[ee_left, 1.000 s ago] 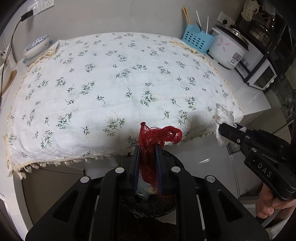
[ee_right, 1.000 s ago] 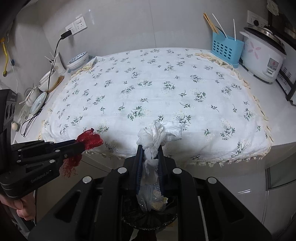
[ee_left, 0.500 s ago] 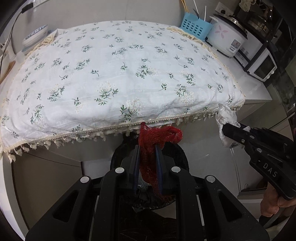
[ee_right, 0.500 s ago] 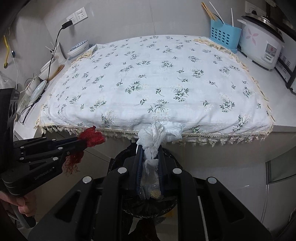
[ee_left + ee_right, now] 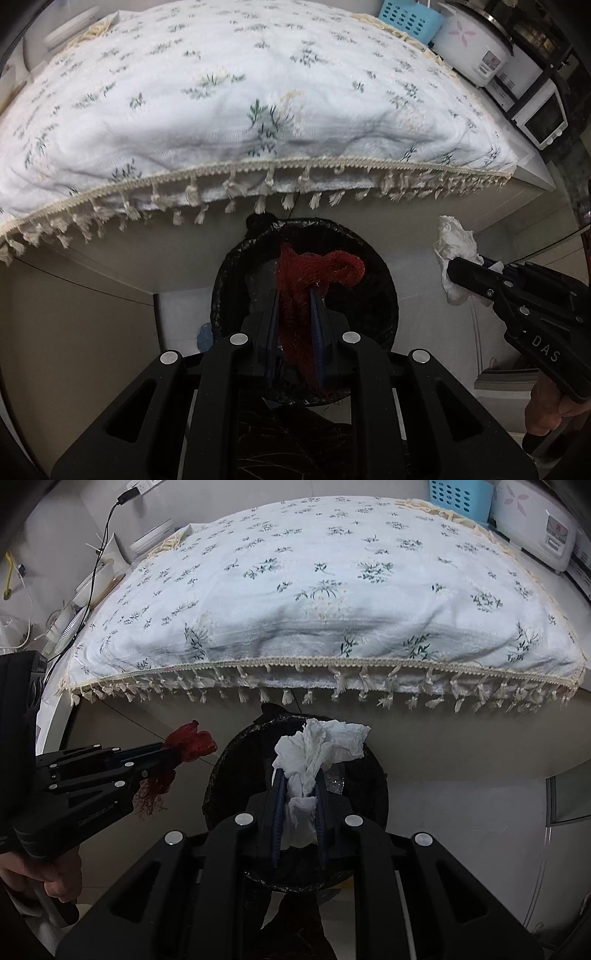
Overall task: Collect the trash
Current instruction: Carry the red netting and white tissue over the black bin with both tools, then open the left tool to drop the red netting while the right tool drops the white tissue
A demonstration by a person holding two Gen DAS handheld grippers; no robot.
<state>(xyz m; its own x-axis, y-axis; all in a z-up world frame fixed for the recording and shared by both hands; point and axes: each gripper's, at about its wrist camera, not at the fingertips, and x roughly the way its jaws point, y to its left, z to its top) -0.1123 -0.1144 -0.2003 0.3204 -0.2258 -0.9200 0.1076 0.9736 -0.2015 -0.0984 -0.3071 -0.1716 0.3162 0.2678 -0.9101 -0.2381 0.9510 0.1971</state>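
Observation:
My left gripper (image 5: 293, 291) is shut on a red mesh net (image 5: 317, 267) and holds it over the round bin lined with a black bag (image 5: 376, 273). My right gripper (image 5: 299, 775) is shut on a crumpled white tissue (image 5: 317, 744) above the same bin (image 5: 221, 771). In the left wrist view the right gripper (image 5: 452, 273) with its tissue (image 5: 456, 243) shows to the right of the bin. In the right wrist view the left gripper (image 5: 168, 749) with the net (image 5: 192, 740) shows to the left of the bin.
The bin stands on the floor below the front edge of a counter covered by a white floral cloth (image 5: 240, 92) with a tasselled fringe (image 5: 332, 679). A rice cooker (image 5: 476, 48), blue basket (image 5: 406, 18) and microwave (image 5: 543, 118) stand at the right.
Both grippers have dropped from above the cloth to below the counter's edge, over the bin, each still holding its trash.

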